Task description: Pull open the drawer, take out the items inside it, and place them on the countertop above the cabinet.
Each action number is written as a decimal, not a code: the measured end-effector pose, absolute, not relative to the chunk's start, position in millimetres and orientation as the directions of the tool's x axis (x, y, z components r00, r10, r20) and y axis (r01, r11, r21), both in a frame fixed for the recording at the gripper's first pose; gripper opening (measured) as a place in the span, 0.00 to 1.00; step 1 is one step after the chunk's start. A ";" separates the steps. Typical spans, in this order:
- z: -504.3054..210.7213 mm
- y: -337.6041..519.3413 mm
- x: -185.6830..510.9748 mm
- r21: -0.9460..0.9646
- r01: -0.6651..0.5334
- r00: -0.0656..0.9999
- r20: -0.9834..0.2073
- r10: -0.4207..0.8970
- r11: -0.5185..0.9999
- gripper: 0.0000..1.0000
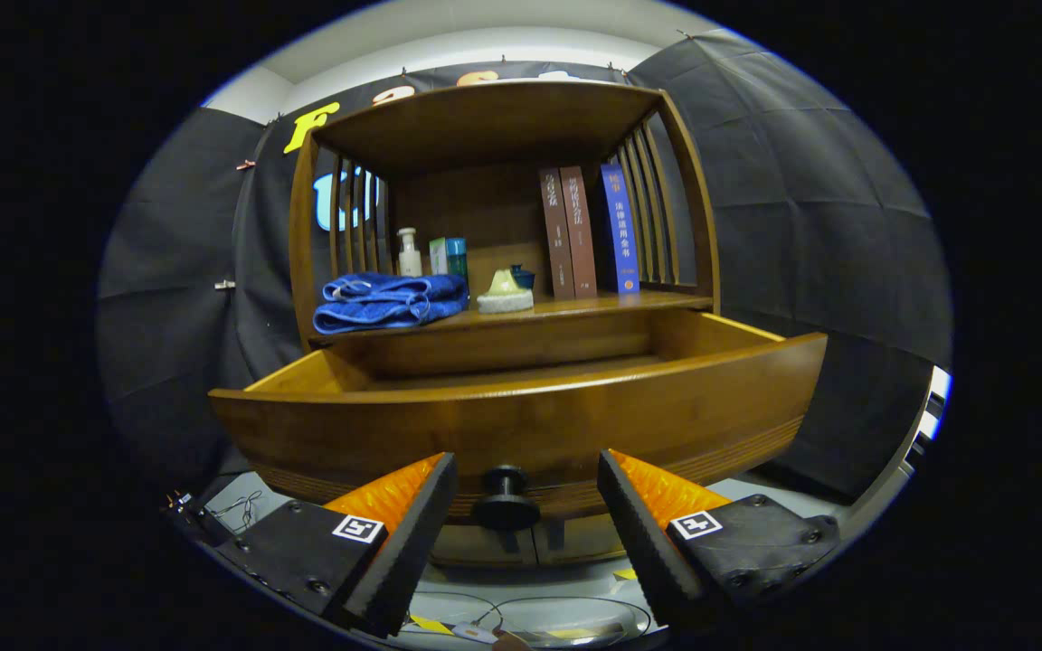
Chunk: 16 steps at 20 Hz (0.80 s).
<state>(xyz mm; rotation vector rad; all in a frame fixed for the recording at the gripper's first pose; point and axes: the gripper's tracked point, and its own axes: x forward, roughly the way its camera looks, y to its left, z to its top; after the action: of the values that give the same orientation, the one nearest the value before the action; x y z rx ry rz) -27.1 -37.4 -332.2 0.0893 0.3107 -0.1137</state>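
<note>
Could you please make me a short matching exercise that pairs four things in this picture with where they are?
Things:
1. drawer knob
2. blue towel
3. books
4. white bottle

Places:
A. upright by the shelf's slatted right side
B. folded at the countertop's front left
C. between the open claw's fingers, untouched
D. behind the towel, near the back panel

Pairs: 1-C, 2-B, 3-A, 4-D
</note>
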 end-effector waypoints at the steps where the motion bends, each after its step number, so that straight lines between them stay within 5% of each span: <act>1: -336.1 -35.4 -26.9 0.072 0.120 0.942 -0.322 -0.091 0.990 0.99; 16: -331.0 -40.1 17.7 0.050 0.095 0.945 -0.320 -0.074 0.994 1.00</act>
<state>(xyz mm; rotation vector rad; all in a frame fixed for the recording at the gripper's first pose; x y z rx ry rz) 17.7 -40.1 -331.0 0.0647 0.3231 -0.0863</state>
